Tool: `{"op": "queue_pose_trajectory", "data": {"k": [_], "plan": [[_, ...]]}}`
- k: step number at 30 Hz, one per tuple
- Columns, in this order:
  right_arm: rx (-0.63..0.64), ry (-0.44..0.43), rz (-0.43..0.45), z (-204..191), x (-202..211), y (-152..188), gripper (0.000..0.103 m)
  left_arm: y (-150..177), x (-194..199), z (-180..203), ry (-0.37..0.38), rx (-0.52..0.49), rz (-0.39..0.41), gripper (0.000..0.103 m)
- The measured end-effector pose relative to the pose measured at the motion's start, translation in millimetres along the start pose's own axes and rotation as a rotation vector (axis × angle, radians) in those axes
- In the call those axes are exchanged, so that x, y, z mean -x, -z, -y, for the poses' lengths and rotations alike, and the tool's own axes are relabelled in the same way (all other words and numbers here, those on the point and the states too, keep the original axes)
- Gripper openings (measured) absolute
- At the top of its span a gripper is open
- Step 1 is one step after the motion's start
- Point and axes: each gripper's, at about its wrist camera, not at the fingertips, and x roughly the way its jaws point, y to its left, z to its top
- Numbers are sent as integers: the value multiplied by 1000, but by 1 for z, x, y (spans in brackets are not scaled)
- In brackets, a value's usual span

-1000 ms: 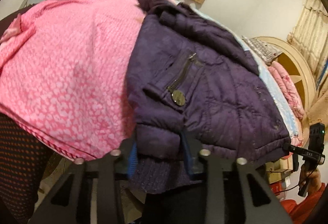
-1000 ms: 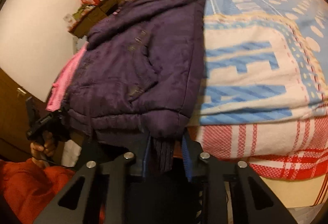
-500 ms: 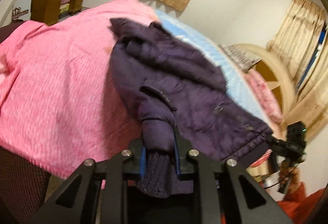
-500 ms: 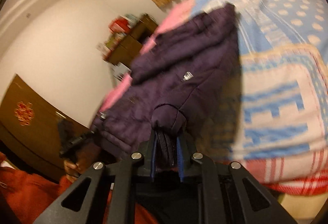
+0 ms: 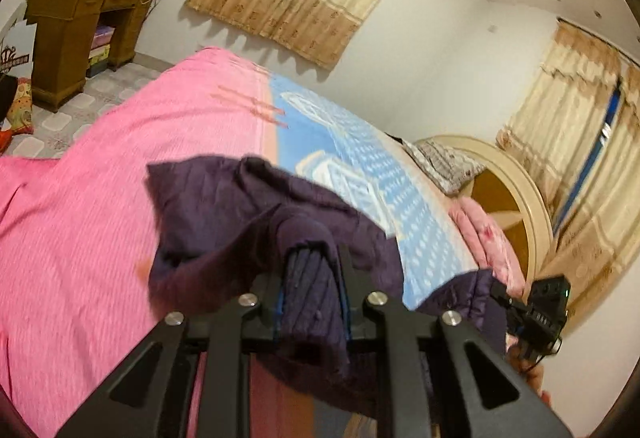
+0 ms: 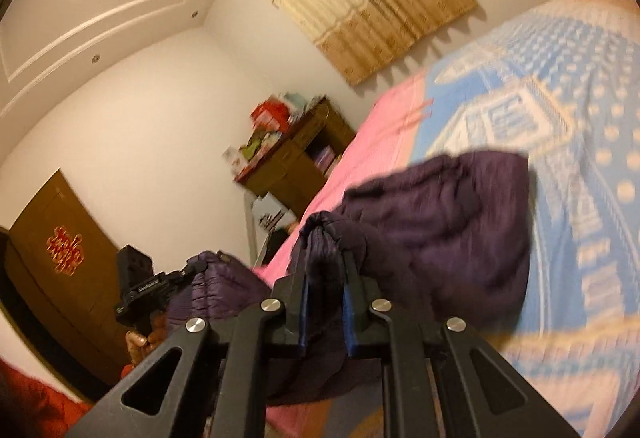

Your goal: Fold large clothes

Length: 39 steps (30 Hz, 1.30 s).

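Both wrist cameras look along their fingers, close over the jacket (image 5: pixel 224 222), sharing the bed (image 6: pixel 580 117).

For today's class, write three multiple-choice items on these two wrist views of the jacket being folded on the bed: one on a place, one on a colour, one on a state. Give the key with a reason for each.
1. Where does the wooden desk stand?
A. Beyond the pink blanket's end of the bed, against the wall
B. On the blue patterned cover
C. Behind the rounded headboard

2. What colour is the jacket?
A. Red
B. Dark purple
C. Green

3. What is the left gripper doing?
A. Hanging open over the floor
B. Pressing flat on the bedcover
C. Clamped on a fold of the jacket

Key: 1 A, the desk sits on the tiled floor past the pink blanket. 2 B, the quilted fabric is dark purple in both views. 3 C, bunched cloth fills the gap between its pads; the right gripper pinches the jacket likewise.
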Motion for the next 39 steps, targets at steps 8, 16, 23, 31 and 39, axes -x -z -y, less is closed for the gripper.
{"op": "queue_pose_trajectory", "data": {"k": [8,16,23,31,39], "plan": [[49,203,134,44,-88,-105,10,-84,-112,-32,-140,103,30,20],[119,632,42,160,-231,-98,12,-72,-262,-129,-383,253,-67,38],[12,611,30,185,-231,-99,27,-73,-239,-150,-335,345,-27,92],[-60,545,256,156,-171,-104,31,-94,-143,-129,-503,193,72,92],[292,348,-22,51,-203,-49,31,-40,-182,-82,-691,-184,-73,93]]}}
